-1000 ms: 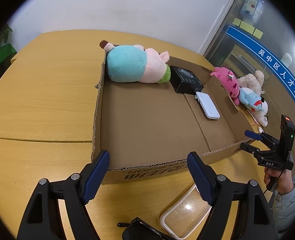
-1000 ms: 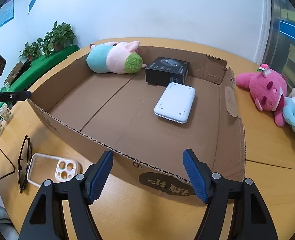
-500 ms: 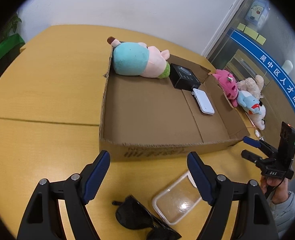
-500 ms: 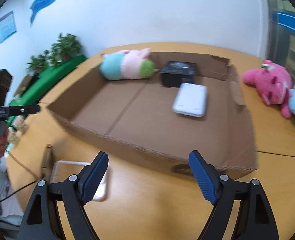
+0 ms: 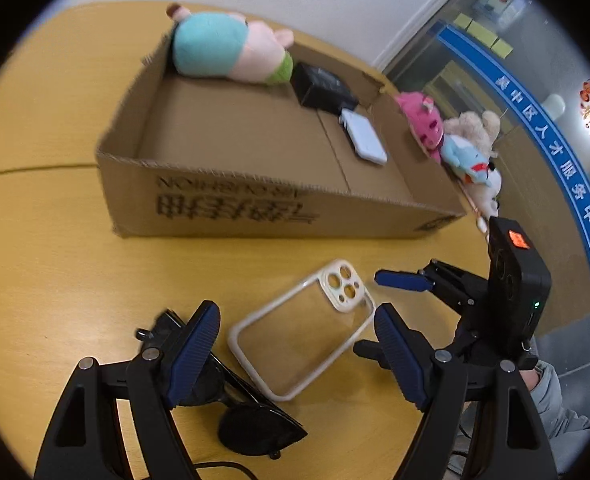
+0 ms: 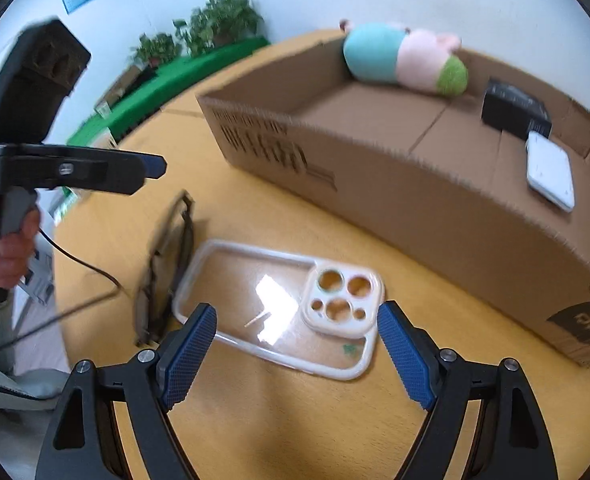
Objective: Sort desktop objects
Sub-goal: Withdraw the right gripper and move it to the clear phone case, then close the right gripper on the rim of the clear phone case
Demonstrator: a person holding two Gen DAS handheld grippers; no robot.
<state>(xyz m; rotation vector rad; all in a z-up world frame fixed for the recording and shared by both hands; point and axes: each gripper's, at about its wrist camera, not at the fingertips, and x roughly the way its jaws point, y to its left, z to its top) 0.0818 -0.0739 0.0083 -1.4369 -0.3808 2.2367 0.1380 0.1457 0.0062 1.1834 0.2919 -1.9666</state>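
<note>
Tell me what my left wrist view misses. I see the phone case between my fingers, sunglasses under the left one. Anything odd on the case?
Observer: The right wrist view shows a small green mark on the phone case, near its corner below the camera cutouts.
Operator: Is my left gripper clear of the table?
Observer: From the right wrist view the left gripper hangs above the sunglasses, jaws open, touching nothing.
Operator: What's behind me on that side?
Observer: Potted plants on a green surface along the wall, beyond the table's far edge.
</note>
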